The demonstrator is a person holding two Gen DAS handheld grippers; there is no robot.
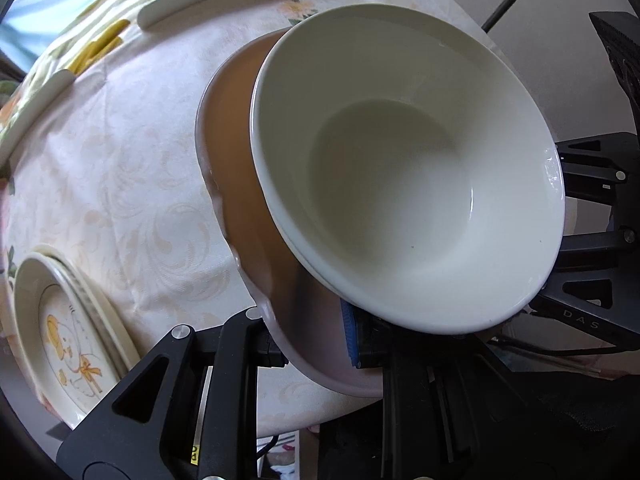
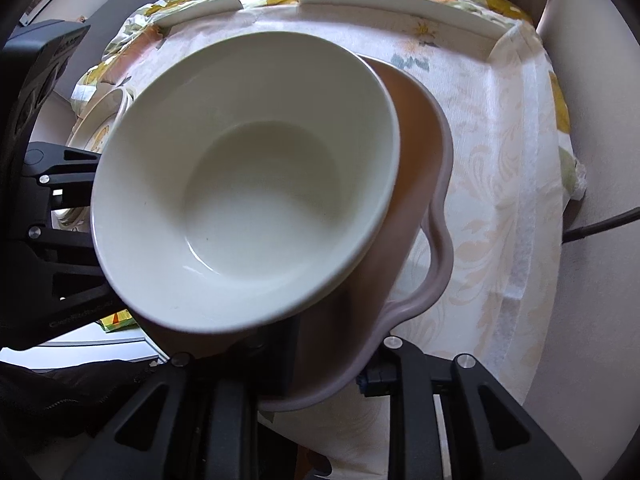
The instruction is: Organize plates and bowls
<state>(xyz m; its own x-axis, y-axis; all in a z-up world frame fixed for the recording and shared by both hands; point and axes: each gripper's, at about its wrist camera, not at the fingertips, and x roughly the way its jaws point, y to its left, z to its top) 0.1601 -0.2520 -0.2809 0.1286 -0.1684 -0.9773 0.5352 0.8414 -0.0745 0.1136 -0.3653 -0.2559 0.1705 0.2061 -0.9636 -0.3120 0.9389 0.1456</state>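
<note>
Left gripper (image 1: 316,344) clamps pink dish (image 1: 240,184) rim — white bowl (image 1: 400,168) inside

Black plastic tongs (image 1: 316,344), triangular cut-outs, silver screw heads, one blue pad.

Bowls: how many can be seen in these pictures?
2. The white bowl sits inside the brown wavy-rimmed bowl, near the table's edge. The illustrated dishes stacked farther off look like plates; they could hide others.

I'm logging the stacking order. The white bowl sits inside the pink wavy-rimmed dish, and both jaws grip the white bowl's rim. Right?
Not quite. Both wrist views show the white bowl in the pink dish, but the left gripper and right gripper clamp the pink dish's rim, not the bowl's.
</note>
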